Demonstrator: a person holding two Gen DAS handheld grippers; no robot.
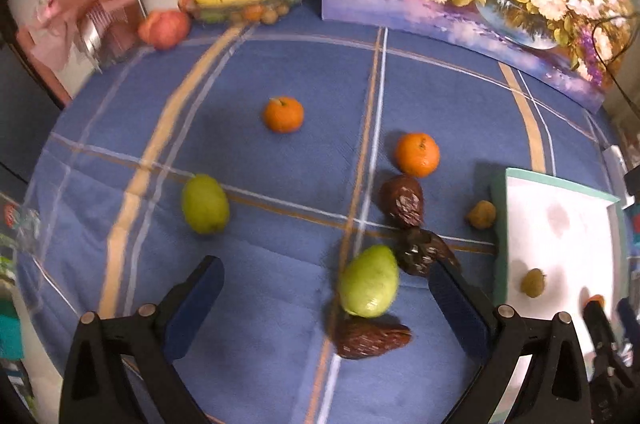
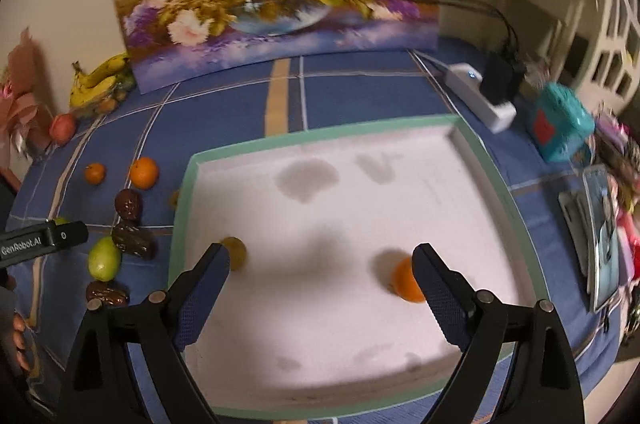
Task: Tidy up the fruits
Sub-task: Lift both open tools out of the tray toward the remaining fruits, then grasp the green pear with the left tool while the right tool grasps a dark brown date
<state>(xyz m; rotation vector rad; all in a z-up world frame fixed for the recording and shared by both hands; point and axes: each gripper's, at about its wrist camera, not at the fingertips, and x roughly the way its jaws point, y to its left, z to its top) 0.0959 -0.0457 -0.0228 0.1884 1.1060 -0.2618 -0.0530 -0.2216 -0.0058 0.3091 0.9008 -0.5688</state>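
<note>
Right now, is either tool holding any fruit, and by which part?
Nothing is held. The left tool stands open over the green pear; the right tool stands open above the tray.

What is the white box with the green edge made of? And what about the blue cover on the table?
The white box looks like foam or thick cardboard: matte, with greyish stains on its floor and a pale green rim. I cannot tell which. The blue cover looks like woven cloth: soft and dull, with tan and white stripes and gentle creases.

blue plaid tablecloth (image 1: 280, 71), white green-rimmed tray (image 2: 320, 203)
</note>
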